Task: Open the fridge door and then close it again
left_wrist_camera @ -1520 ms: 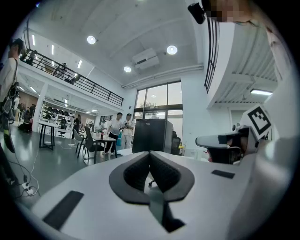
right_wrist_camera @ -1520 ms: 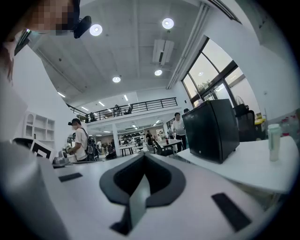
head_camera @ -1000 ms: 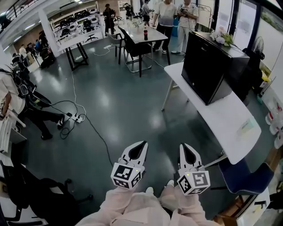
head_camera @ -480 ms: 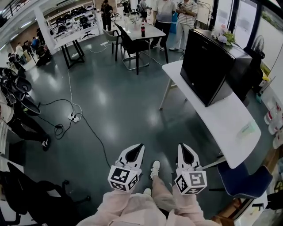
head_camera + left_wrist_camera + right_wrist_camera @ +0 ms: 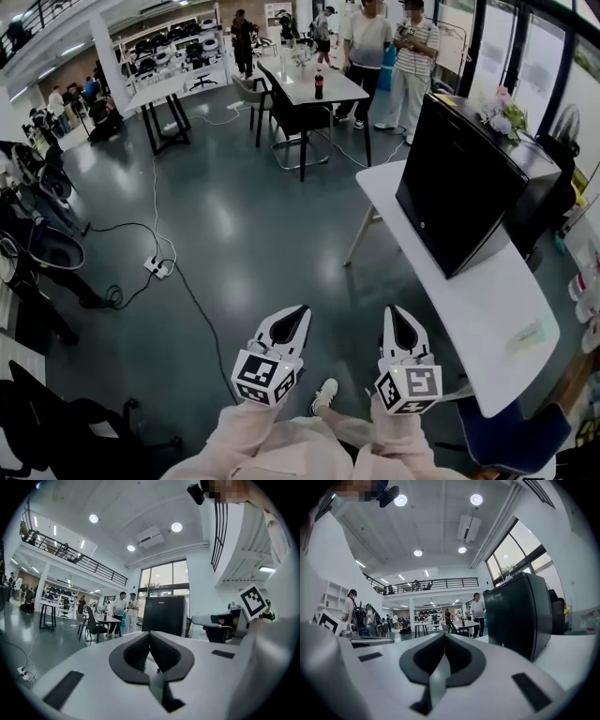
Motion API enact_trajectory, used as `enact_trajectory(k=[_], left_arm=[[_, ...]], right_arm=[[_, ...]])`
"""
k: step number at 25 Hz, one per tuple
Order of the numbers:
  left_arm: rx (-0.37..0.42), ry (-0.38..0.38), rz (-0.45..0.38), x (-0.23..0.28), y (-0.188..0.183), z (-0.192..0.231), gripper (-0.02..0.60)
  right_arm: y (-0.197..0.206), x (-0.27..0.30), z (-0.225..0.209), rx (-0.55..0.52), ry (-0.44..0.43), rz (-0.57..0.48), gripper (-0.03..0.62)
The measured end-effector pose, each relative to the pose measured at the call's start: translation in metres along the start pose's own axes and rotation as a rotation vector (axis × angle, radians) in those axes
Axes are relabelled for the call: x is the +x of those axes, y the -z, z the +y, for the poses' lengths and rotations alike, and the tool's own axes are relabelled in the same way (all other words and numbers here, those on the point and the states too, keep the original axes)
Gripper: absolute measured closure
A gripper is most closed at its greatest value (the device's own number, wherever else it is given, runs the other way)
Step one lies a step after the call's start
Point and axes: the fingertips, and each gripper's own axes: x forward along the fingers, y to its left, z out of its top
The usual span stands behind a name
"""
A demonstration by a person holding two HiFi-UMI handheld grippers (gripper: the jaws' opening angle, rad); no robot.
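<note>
The black fridge (image 5: 457,187) stands on a white table (image 5: 487,309) at the right of the head view, with its door closed. It also shows in the left gripper view as a dark box (image 5: 164,615) ahead, and large at the right in the right gripper view (image 5: 520,620). My left gripper (image 5: 301,308) and right gripper (image 5: 392,309) are held side by side in front of my body, over the floor and well short of the fridge. Both have their jaws together with nothing in them (image 5: 150,633) (image 5: 444,634).
Flowers (image 5: 497,117) lie on top of the fridge. A dark table with a bottle (image 5: 319,86) and chairs stands ahead, with people (image 5: 366,42) behind it. Cables and a power strip (image 5: 157,267) lie on the floor at left. A blue chair (image 5: 506,436) sits under the white table's near end.
I have walked forward: the fridge and its table are nearer and lower in the head view. Both grippers keep the same pose in front of me, jaws unchanged.
</note>
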Motion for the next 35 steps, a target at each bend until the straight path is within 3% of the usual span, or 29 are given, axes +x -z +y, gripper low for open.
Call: enact_trajectory(k=[8,19,28,35], left_arm=[[-0.001,-0.032,-0.014,0.094,-0.009,0.042,0.571],[-0.038,-0.008,-0.014,0.151,-0.005,0.053,0.571],[-0.038,0.069,0.005,0.196,-0.004,0.058,0.571],[-0.026,0.171,0.028,0.274,-0.007,0.067,0.571]], right_arm=[[-0.007,0.095,-0.054,-0.054,-0.007,0.005,0.58],[-0.01,0.139,-0.08,-0.129,-0.006,0.026,0.582],[-0.01,0.158,-0.103,-0.111,0.048,0.04,0.582],[-0.017,0.2,-0.149,-0.116,0.145,0.031,0.58]])
